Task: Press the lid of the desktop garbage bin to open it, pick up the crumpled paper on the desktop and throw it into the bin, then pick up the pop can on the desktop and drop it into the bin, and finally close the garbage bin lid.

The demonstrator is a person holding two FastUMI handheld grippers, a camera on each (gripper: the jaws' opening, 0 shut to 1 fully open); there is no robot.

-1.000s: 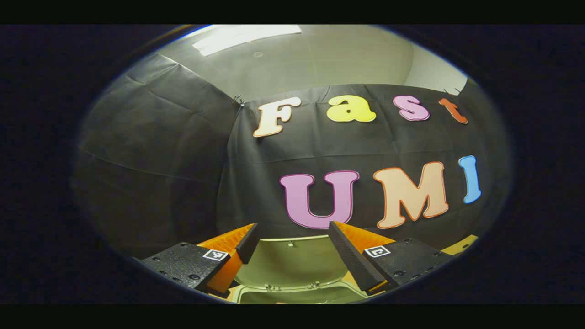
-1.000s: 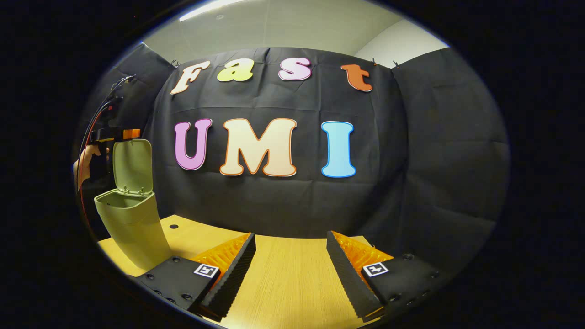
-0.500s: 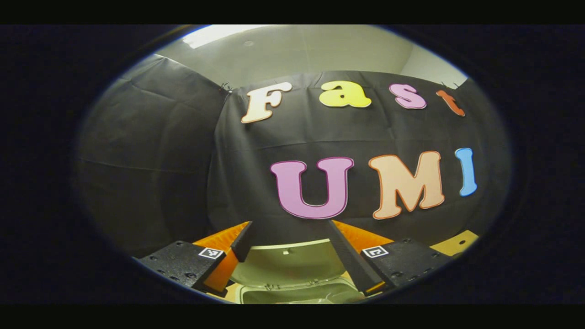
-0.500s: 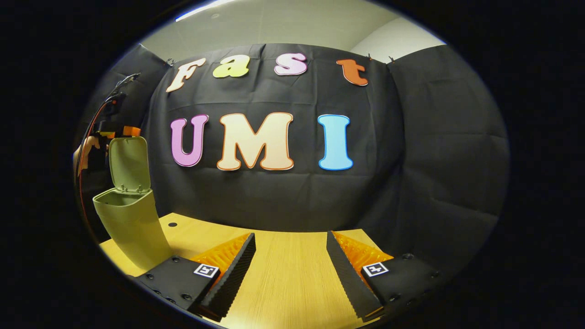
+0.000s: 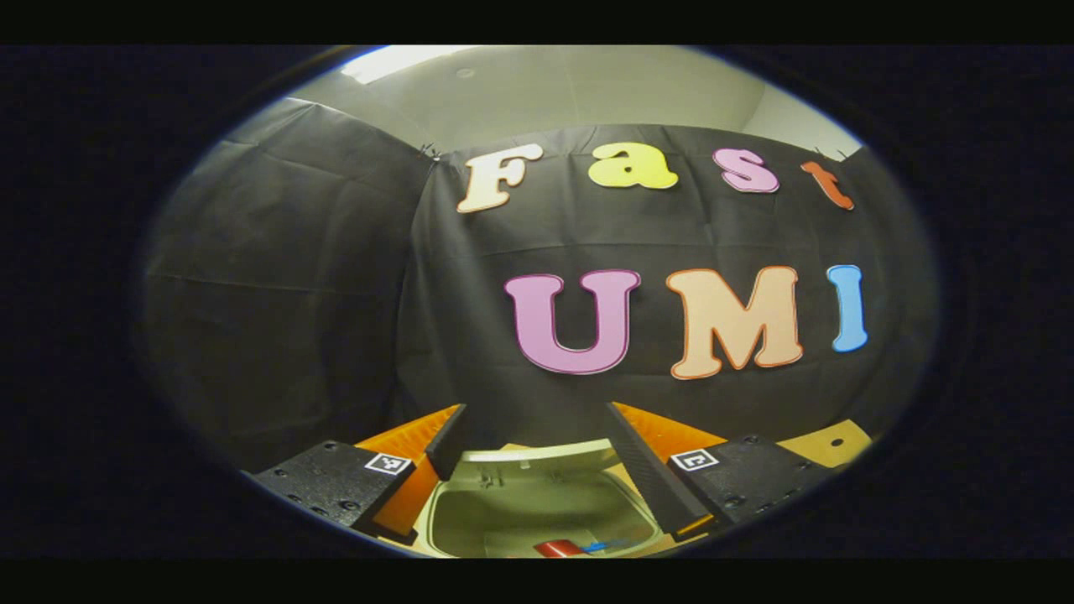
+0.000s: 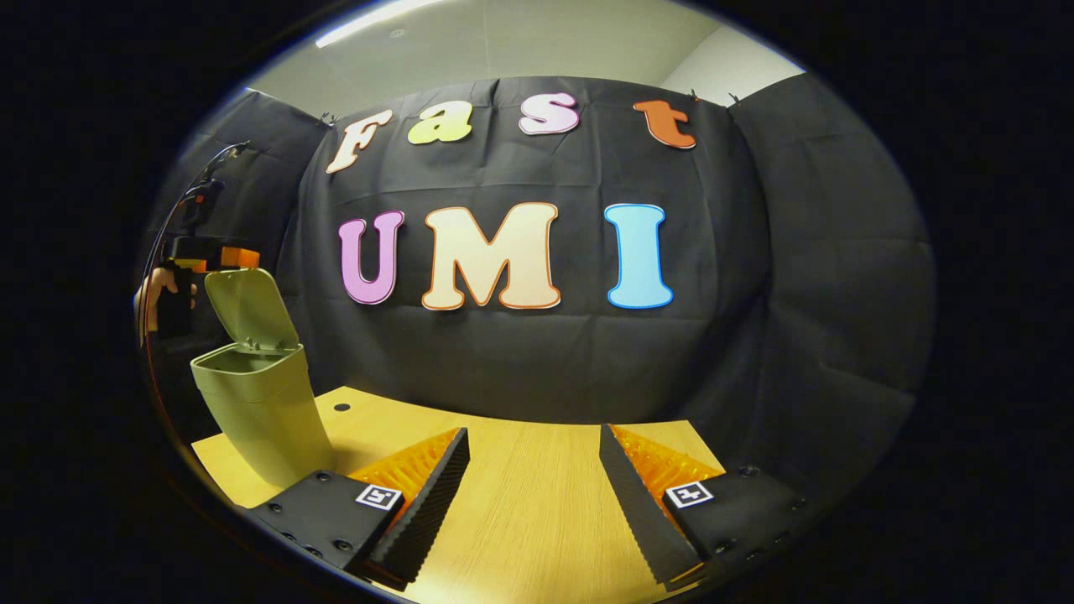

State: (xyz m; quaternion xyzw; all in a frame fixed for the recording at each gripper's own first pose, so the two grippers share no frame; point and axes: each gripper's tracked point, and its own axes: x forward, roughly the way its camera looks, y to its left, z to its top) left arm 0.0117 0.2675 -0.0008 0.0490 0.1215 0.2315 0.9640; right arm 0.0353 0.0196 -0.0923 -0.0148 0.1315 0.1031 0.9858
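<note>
Left gripper (image 5: 537,436) spread wide, holding nothing, poised over the open bin (image 5: 537,520) at 6 o'clock, lid (image 5: 537,454) just between the fingertips. Inside the bin, something red, likely the can (image 5: 558,549), at the bottom edge.

Right gripper (image 6: 534,457) spread wide too, holding nothing, low over bare table (image 6: 529,512). Bin (image 6: 264,415) at 9 o'clock from it, well apart: olive green, tapered, upright, lid (image 6: 247,308) tilted up. Hand (image 6: 155,294) gripping the left gripper's handle behind and above the lid.
</note>
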